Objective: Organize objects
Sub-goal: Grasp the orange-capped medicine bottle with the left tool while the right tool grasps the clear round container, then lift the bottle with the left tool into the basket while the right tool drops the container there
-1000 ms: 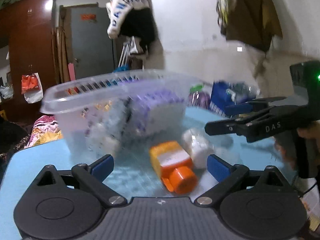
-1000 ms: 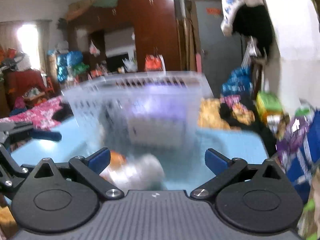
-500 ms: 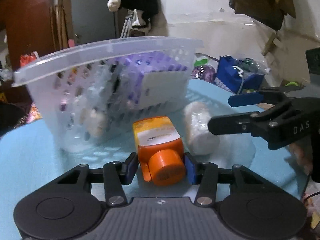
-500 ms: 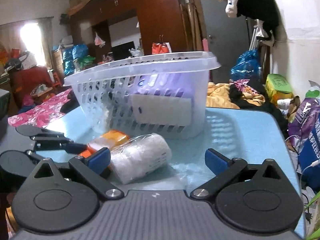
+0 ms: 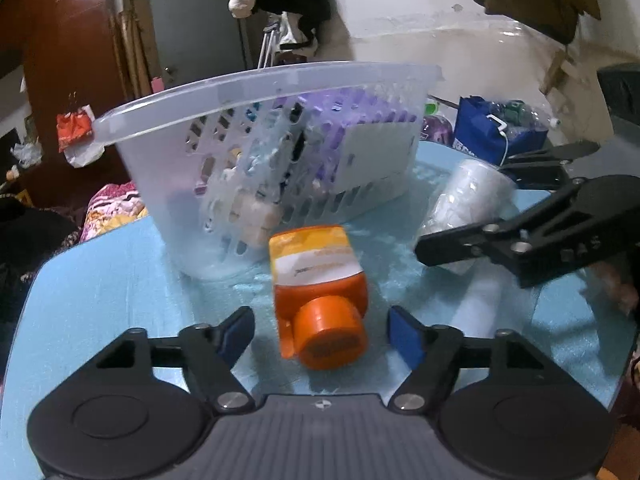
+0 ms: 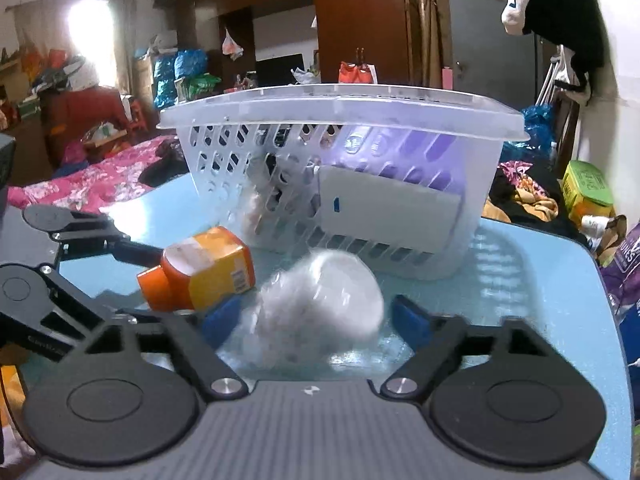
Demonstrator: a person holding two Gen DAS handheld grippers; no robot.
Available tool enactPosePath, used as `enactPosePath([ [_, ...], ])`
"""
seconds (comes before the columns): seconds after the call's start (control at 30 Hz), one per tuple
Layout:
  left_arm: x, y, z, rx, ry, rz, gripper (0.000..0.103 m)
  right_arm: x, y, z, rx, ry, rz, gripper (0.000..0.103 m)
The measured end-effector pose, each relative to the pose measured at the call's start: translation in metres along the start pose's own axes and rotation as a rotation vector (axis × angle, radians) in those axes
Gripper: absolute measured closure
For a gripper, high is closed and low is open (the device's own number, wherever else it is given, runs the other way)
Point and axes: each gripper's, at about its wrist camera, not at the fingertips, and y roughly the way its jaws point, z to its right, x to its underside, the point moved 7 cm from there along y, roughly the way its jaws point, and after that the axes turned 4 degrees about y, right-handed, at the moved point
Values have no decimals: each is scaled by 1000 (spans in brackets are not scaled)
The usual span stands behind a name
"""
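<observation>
An orange bottle [image 5: 318,284] with an orange cap lies on the blue table, cap toward my left gripper [image 5: 322,334], whose jaws stand open either side of the cap without touching it. It also shows in the right wrist view [image 6: 200,270]. A white plastic-wrapped roll [image 6: 320,300] sits between the fingers of my right gripper [image 6: 310,320], which are closing round it; contact is blurred. The roll appears off the table in the left wrist view [image 5: 466,196]. A clear slotted basket [image 5: 256,92] stands behind, holding a purple pack and other items.
The blue table [image 5: 100,280] ends close on the left and right. A blue bag [image 5: 496,132] and clutter lie beyond the far right edge. A bed with pink cloth [image 6: 100,184] is past the table's left side. Clothes hang on the wall.
My left gripper closed around the orange bottle's cap, then opened and backed off. My right gripper advanced onto the wrapped roll and narrowed around it; the roll has lifted and tilted.
</observation>
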Motion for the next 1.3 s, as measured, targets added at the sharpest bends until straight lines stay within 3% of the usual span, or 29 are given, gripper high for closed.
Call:
enactPosePath([
  [0.07,-2,3,1,-11,7,3,24,0,0,3,-6,15,-4,53],
  [0.17,-5,8,0,4,-17,-3,25,0,-3,4,-8,13,4,53],
  [0.23,-5,8,-1,26,-38,-1,44,0,-4,2,-5,5,7,52],
  [0.3,-5,8,-3,21,-52,2,50,-2,-4,2,-5,8,7,52],
  [0.43,-4,6,-4,11,-53,17,50,-3,-4,1,2,7,10,53],
  [0.6,-7,-6,-6,27,-85,92,50,-5,-6,-3,8,-12,31,54],
  [0.87,-12,-25,-20,21,-162,210,50,-12,-28,0,1,-2,156,54],
  [0.97,-15,-45,-26,6,-192,269,50,-19,-38,-2,0,-15,165,55],
  [1.17,-52,-94,-40,-22,-201,386,50,-77,-86,-21,-9,-52,292,55],
  [1.3,-103,-96,-57,-34,-215,388,50,-141,-77,-30,3,-58,357,55],
])
